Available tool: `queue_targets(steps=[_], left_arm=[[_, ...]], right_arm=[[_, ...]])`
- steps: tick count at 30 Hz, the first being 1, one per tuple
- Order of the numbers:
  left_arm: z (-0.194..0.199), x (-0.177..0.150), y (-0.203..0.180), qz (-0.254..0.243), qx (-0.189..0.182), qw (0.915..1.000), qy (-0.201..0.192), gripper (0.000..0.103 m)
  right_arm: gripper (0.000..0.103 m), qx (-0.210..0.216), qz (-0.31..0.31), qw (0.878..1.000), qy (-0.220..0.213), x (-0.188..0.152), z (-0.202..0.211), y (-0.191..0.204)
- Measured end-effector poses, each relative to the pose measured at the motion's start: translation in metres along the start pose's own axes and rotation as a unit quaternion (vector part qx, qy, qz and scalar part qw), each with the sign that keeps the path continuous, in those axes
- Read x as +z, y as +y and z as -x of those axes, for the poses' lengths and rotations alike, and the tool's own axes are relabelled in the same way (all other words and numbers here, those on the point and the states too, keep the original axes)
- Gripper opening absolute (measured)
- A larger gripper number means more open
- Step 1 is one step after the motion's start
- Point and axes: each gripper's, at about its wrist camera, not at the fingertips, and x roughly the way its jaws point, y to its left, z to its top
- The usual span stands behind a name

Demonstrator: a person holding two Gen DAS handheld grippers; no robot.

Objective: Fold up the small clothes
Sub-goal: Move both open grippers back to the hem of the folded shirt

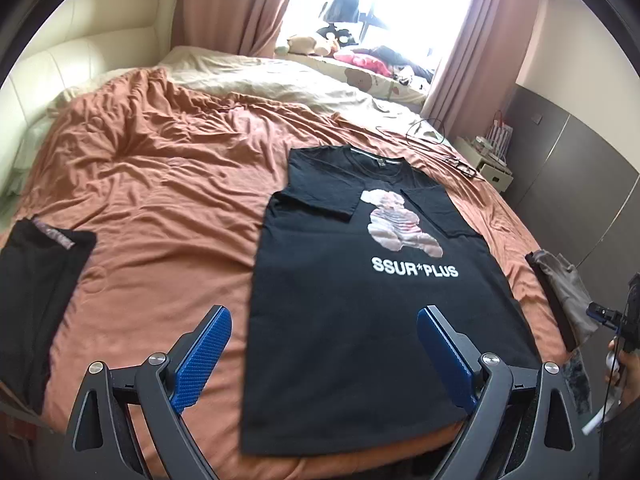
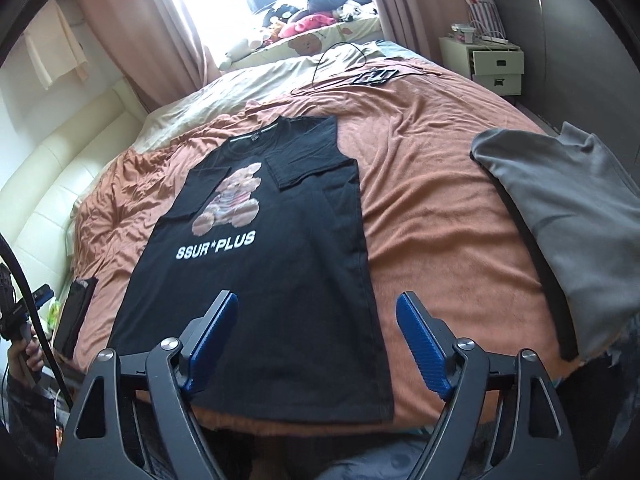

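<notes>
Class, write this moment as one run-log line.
black T-shirt: flat, sleeves folded in | left gripper: open, above hem | right gripper: open, above hem

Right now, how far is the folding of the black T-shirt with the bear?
Done: the black T-shirt lies flat on the bed with both sleeves folded inward. In hand: nothing; the left gripper and right gripper hover open above its hem. Left: folding the body up from the hem, then the grey garment at the right.

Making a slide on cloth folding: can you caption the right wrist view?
Open right gripper poised above the hem of a black bear-print T-shirt, sleeves folded in, on an orange bedspread.
</notes>
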Motion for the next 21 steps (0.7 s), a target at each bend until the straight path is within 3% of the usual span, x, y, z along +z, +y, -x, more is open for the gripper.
queue_targets(steps=[6,15,21], left_arm=[[0.03,-0.034,0.015,-0.02,0.002,0.9998,-0.002,0.095],[0.039,-0.079,0.038,-0.003,0.002,0.9999,0.011,0.089],[0.024,-0.107,0.053,0.031,-0.01,0.999,0.031,0.076]], right_arm=[[0.073,0.007,0.006,1.0,0.005,-0.024,0.01,-0.01],[0.06,0.035,-0.042,0.998,0.008,-0.059,0.003,-0.036],[0.06,0.06,-0.08,0.995,0.025,-0.081,-0.017,-0.058]])
